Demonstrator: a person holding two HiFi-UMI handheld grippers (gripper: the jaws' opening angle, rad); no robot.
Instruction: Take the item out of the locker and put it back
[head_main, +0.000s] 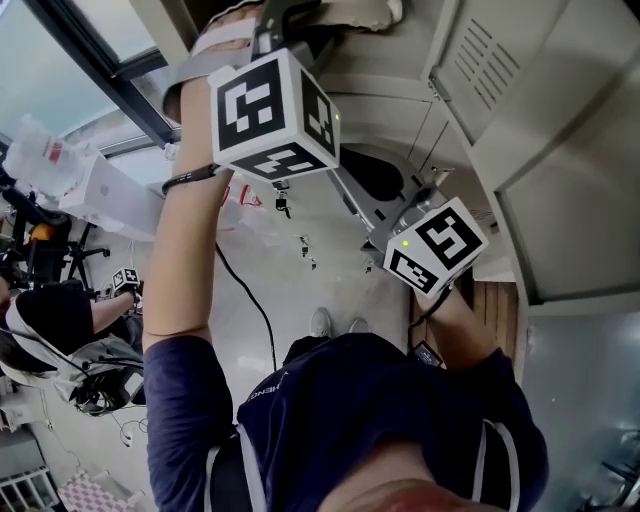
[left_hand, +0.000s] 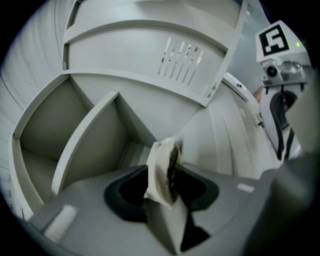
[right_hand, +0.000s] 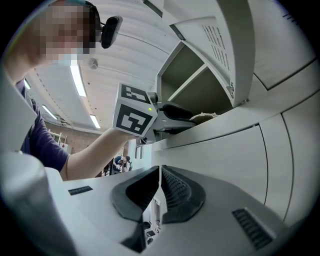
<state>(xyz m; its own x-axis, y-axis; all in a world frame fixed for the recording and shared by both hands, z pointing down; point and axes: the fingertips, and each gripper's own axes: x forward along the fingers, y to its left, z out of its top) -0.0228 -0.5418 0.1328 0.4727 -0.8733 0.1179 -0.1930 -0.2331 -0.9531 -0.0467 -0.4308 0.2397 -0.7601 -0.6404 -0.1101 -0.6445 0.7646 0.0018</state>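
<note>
The item (left_hand: 162, 170), a cream cloth-like piece with a dark edge, stands upright between the jaws of my left gripper (left_hand: 167, 189). The black pads sit apart from it on both sides, so the gripper is open. It points into the open grey locker compartment (left_hand: 90, 135), whose vented door (left_hand: 182, 60) hangs open above. The right gripper view shows the item (right_hand: 204, 117) lying at the compartment's front edge. My right gripper (right_hand: 159, 192) is shut with nothing in it, held lower before a closed locker door (right_hand: 225, 155). In the head view its marker cube (head_main: 438, 247) sits below the left cube (head_main: 272, 115).
Closed locker doors (head_main: 570, 200) line the right side. A divider wall (left_hand: 82, 145) splits the open compartment. On the floor lie a black cable (head_main: 250, 300) and small bits. A seated person (head_main: 55, 320) and a plastic-wrapped box (head_main: 60, 170) are at the far left.
</note>
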